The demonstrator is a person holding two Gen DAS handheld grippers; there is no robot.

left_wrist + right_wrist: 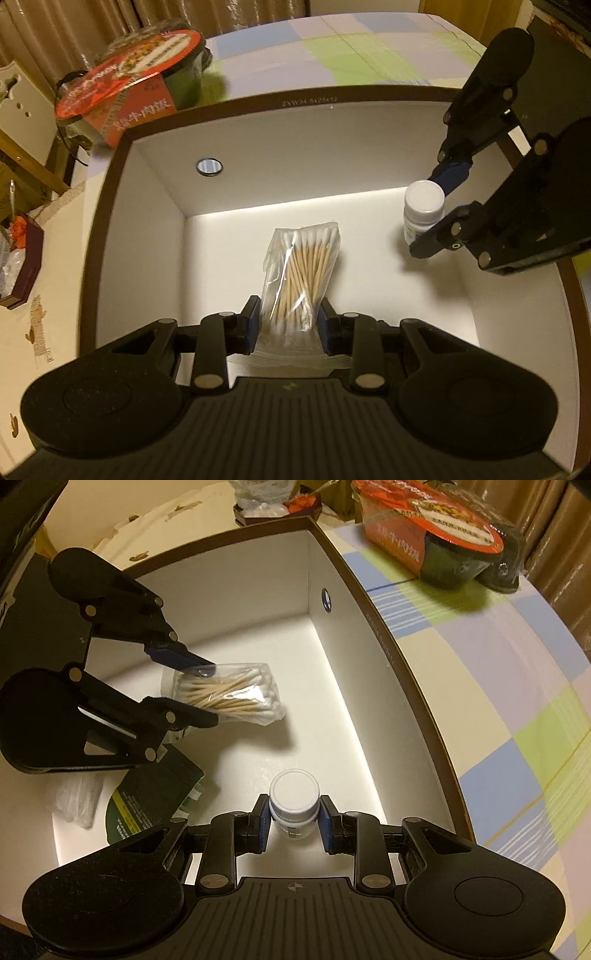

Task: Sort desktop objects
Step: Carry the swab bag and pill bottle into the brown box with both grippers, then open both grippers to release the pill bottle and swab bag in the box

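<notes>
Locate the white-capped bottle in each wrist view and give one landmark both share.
Left wrist: white-capped bottle at right, between the right claw's fingers.
Right wrist: bottle at lower centre, between its own fingers.
Shared landmark: the cotton swab bag inside the box.

A tabletop (498, 672) covered in a pastel checked cloth of blue, green and lilac. Brown pleated curtains (92, 33) hang behind it at eleven o'clock. Dim, warm indoor light throughout.
</notes>
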